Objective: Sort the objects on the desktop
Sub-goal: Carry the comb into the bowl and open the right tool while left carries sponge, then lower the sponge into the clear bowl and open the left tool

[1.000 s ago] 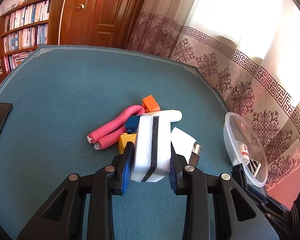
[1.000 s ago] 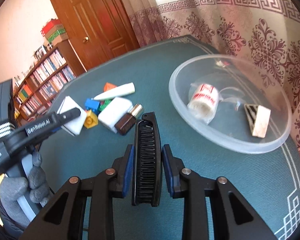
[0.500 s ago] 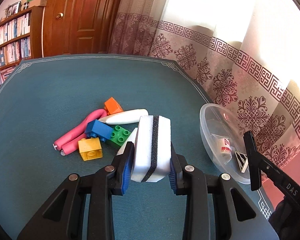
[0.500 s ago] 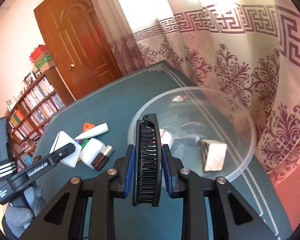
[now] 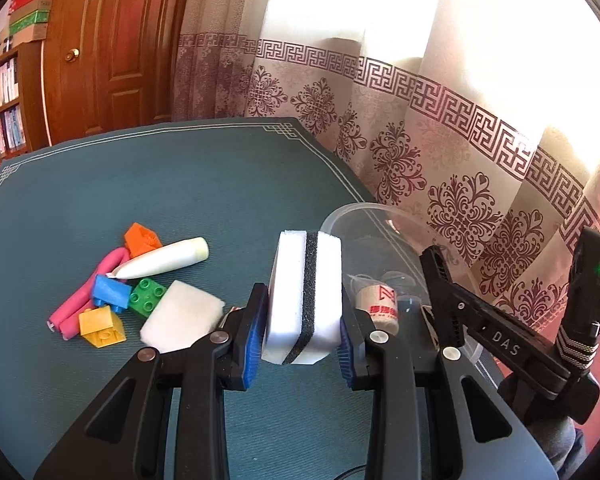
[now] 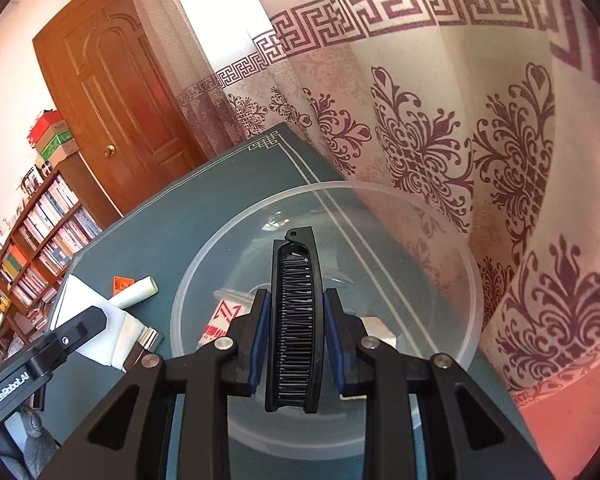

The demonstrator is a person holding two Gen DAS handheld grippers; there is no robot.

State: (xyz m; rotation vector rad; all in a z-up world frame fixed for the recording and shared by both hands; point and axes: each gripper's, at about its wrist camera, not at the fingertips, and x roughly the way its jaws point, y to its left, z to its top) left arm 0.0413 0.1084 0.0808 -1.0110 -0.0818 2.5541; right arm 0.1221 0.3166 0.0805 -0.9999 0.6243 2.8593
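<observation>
Both grippers have travelled across the desk (image 5: 148, 184) toward its curtain-side edge. The right gripper (image 6: 293, 336), clamped on the black comb (image 6: 294, 320), was short of the clear bowl (image 6: 432, 240) and is now over its interior. The left gripper (image 5: 302, 316), clamped on the white sponge (image 5: 304, 296), has left the toy pile and now sits beside the bowl's rim.

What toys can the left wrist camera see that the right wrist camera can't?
Only the left wrist view shows the blue brick, green brick, yellow brick and pink foam rollers. Only the right wrist view shows the black comb's teeth, held in the right tool. Both show the orange brick, white tube and clear bowl.
</observation>
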